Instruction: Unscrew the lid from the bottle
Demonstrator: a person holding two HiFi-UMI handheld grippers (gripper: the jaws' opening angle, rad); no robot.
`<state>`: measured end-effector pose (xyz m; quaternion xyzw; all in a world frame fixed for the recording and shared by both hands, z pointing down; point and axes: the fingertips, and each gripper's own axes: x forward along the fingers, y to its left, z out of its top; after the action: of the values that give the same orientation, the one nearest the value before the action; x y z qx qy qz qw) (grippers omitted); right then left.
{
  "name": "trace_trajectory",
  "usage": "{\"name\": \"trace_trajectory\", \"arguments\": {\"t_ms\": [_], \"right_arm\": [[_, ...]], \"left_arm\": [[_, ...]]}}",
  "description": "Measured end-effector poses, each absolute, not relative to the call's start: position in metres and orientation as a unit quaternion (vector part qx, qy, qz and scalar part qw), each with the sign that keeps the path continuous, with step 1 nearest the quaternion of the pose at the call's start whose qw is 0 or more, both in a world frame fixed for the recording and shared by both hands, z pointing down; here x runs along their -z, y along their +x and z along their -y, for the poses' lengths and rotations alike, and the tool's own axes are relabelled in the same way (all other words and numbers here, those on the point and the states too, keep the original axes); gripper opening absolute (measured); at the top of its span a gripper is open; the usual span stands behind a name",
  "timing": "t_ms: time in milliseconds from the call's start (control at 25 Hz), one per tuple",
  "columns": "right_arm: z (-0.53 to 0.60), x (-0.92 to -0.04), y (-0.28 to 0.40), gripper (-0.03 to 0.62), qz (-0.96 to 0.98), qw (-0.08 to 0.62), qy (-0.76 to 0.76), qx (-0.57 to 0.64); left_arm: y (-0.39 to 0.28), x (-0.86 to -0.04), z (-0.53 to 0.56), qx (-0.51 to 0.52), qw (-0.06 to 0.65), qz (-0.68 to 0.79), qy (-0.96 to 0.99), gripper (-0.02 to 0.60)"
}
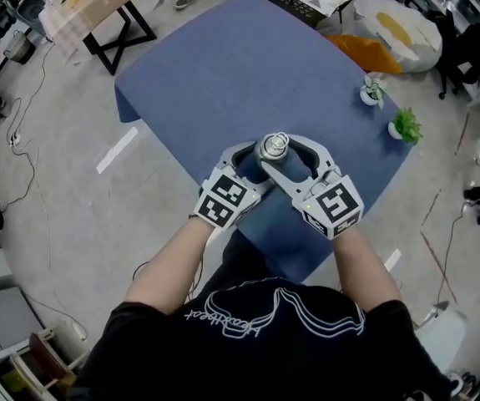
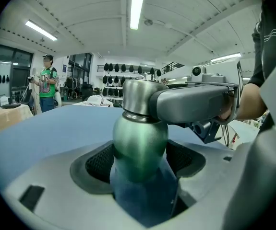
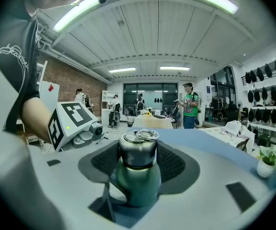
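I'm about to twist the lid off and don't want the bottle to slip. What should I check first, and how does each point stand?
1. Left tongs grip the bottle: ok, pads on both sides of its body.
2. Right tongs on the lid: ok, pads meet it, no gap showing.
3. Lid seated on the neck: ok, not yet off.
4. Bottle upright: ok.
5. Bottle base resting on the table: cannot tell, hidden.
6. Plants clear of both tongs: ok, off near the table's edge.
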<state>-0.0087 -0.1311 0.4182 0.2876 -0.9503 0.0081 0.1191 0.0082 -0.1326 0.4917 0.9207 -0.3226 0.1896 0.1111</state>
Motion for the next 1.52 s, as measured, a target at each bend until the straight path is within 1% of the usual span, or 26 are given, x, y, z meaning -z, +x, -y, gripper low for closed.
{"name": "trace_trajectory", "arguments": {"t_ms": [640, 1200, 1520], "right_arm": [[0.134, -0.419, -0.007, 0.244, 0.956, 0.116, 0.268, -0.022], [0.131, -0.419, -0.014, 0.245, 0.974, 0.135, 0.18, -0.012], [0.127, -0.421, -0.015, 0.245, 0.979, 0.168, 0.114, 0.005]], "left_arm": [[0.008, -0.491, 0.134, -0.186, 0.107, 0.305, 0.928, 0.345], [0.005, -0.489, 0.13, -0.191, 0.081, 0.205, 0.957, 0.344], [0.004, -0.489, 0.126, -0.203, 0.064, 0.125, 0.969, 0.344]]}}
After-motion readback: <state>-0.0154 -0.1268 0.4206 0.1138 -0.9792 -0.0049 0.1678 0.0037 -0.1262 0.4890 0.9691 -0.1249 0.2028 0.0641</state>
